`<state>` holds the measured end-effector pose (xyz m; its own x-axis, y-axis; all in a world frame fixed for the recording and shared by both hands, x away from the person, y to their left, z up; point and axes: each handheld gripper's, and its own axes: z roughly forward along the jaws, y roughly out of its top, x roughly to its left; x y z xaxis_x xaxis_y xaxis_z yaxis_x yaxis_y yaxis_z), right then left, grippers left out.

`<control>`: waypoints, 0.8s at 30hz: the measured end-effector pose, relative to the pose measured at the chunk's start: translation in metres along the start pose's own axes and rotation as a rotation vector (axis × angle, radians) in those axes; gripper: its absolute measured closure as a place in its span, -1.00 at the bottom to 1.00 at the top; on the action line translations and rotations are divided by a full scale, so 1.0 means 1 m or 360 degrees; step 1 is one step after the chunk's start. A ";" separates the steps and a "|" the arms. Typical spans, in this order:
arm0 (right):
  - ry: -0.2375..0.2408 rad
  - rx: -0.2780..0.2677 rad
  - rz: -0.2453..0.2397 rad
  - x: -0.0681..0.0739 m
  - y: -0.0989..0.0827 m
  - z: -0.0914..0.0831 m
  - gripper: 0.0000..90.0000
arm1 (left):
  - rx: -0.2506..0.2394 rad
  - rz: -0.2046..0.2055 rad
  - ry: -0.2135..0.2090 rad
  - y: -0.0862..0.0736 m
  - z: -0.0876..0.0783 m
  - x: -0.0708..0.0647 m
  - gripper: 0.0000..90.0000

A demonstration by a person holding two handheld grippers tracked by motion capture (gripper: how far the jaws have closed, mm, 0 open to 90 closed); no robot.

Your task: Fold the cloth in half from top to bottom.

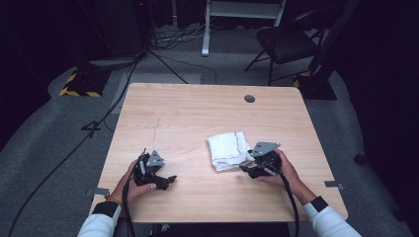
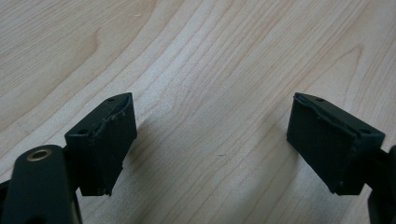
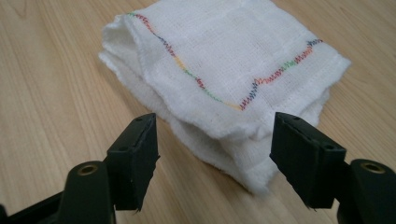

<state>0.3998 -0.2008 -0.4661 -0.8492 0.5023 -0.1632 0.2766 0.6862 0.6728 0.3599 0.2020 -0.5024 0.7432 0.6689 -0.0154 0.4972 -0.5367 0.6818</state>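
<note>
Wooden table (image 1: 197, 118) is seen from above, light grain, a round cable hole (image 1: 249, 98) near its far right edge. No containers are seen on it.

Folded white cloth (image 1: 227, 149) is laid flat on the table, right of centre, nearer the near edge than the far one. In the right gripper view the cloth (image 3: 224, 70) is shown as several stacked layers, with a multicoloured zigzag stitch line run across the top layer; its near corner is pointed between the jaws.

Right gripper (image 1: 253, 169) is held in the person's right hand (image 1: 286, 173) just right of the cloth, at its near right corner. Its jaws are spread wide in the right gripper view (image 3: 215, 163), one at each side of the cloth's near corner, pads not pressed on the fabric; contact at the tips cannot be told. Nothing is pinched.

Left gripper (image 1: 165, 181) is held in the left hand (image 1: 131, 185) at the near left of the table, well apart from the cloth. In the left gripper view (image 2: 210, 144) its jaws are spread wide over bare wood, with nothing between them.
</note>
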 end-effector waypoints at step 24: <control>-0.0087 0.0065 0.0091 -0.013 -0.071 -0.058 -0.28 | -0.0022 -0.0104 0.0105 -0.012 -0.010 -0.014 -0.64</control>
<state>0.3653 -0.2871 -0.4695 -0.8058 0.5686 -0.1654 0.3431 0.6760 0.6522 0.3388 0.2039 -0.5036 0.6782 0.7348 -0.0122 0.5369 -0.4841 0.6910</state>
